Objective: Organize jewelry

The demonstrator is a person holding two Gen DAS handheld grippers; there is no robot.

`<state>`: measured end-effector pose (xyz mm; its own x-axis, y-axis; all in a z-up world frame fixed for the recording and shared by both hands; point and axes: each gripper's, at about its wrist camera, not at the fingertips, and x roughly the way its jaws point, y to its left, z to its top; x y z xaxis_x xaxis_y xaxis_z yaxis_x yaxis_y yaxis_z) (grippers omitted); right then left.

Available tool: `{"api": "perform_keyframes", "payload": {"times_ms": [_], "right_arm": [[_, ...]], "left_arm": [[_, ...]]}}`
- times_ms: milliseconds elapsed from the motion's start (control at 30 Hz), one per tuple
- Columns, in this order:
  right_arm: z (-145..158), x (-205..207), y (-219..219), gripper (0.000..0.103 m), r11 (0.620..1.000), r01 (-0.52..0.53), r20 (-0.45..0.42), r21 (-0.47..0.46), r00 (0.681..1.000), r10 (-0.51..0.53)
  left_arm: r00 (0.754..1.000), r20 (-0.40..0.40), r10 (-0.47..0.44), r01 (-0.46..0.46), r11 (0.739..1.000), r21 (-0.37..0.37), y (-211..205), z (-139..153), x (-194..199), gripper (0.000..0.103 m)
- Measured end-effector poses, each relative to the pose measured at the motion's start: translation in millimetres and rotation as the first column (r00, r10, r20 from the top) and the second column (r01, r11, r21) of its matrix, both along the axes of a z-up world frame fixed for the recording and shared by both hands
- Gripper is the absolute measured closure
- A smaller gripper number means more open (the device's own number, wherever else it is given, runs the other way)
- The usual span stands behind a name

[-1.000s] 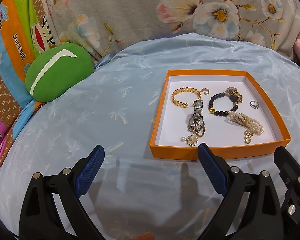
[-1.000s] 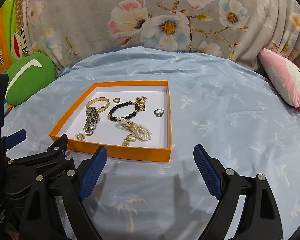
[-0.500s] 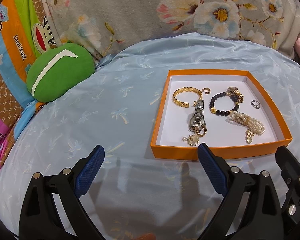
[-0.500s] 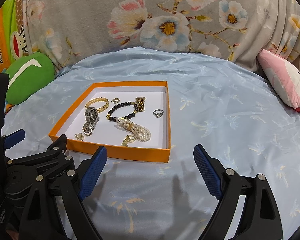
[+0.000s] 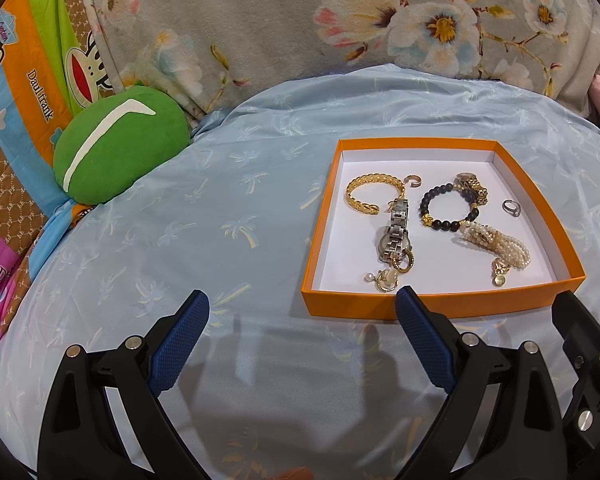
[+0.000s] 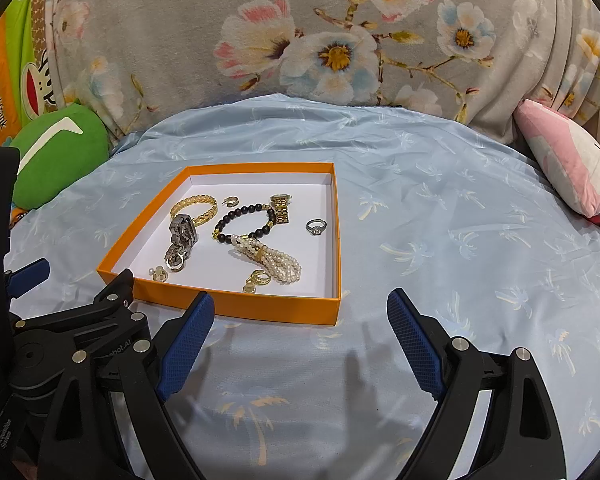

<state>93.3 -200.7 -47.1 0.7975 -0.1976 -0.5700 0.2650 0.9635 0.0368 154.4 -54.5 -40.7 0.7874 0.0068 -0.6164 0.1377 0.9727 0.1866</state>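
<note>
1. Orange tray [image 5: 440, 306] flat on the blue sheet [image 5: 220, 208], just ahead of the left tool [image 5: 302, 334] toward its right finger; ahead-left of the right tool [image 6: 300, 330].
2. Inside: silver watch [image 5: 396, 232], long axis running away from the left tool; pearl bracelet [image 5: 496, 246] lying diagonally; gold bangle [image 5: 374, 194], opening toward the near side; black bead bracelet [image 5: 448, 210]; silver ring [image 5: 512, 207] apart, right of the beads.
3. Left tool: wide, nothing between pads, tilted downward over the sheet.
4. Right tool: wide, empty, tilted downward, just right of the left tool.
</note>
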Motion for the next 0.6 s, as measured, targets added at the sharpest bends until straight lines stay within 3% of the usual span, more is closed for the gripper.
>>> {"api": "perform_keyframes", "payload": {"times_ms": [600], "right_arm": [[0.0, 0.1, -0.3, 0.017, 1.000, 0.000, 0.000, -0.001, 1.000, 0.000]], "left_arm": [[1.000, 0.000, -0.001, 0.001, 1.000, 0.001, 0.3, -0.2, 0.4, 0.011]]}}
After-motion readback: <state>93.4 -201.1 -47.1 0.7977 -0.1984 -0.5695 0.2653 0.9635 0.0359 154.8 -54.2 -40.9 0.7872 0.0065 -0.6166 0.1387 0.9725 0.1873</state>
